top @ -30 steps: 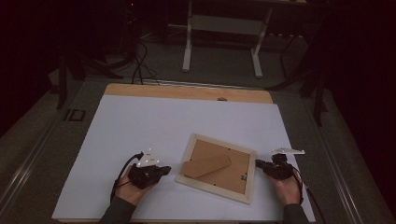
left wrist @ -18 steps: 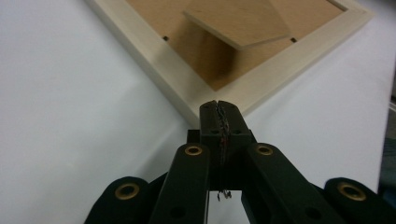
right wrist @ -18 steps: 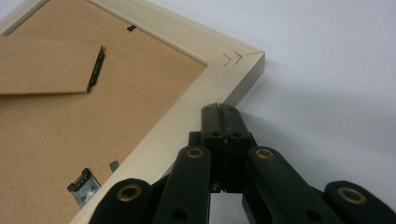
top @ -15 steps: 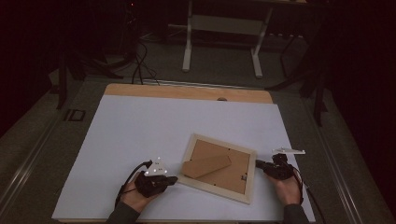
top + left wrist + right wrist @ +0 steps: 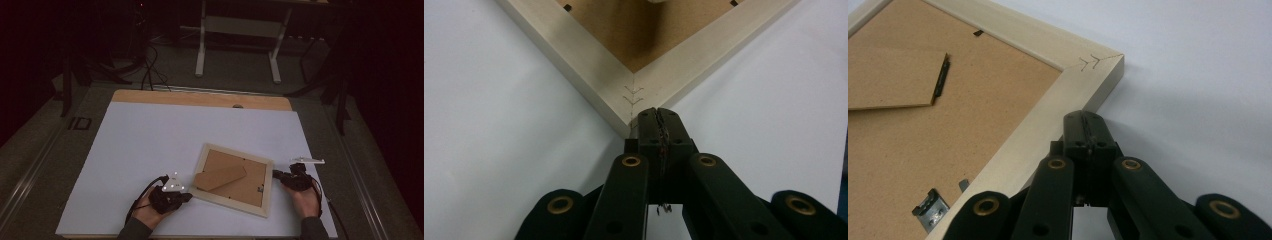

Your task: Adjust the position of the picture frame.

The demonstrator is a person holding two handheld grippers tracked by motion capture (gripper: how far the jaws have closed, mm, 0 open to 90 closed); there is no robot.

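A light wooden picture frame (image 5: 250, 182) lies face down on the white table top (image 5: 170, 135), its brown backing and folded stand (image 5: 220, 177) facing up. My left gripper (image 5: 189, 196) is shut, and its tips touch the frame's near left corner (image 5: 634, 95) in the left gripper view (image 5: 657, 112). My right gripper (image 5: 276, 175) is also shut with nothing in it. Its tips (image 5: 1083, 117) rest against the frame's right rim (image 5: 1048, 115), just short of the corner. A hand holds each gripper.
A metal hanger clip (image 5: 930, 210) sits on the backing near the right gripper. A bare wooden strip (image 5: 200, 97) runs along the table's far edge. Beyond it on the dark floor stand white desk legs (image 5: 201, 55) and cables (image 5: 150, 70).
My left gripper has moved right and a little nearer, up to the frame's near left corner. The right gripper and the frame have stayed put.
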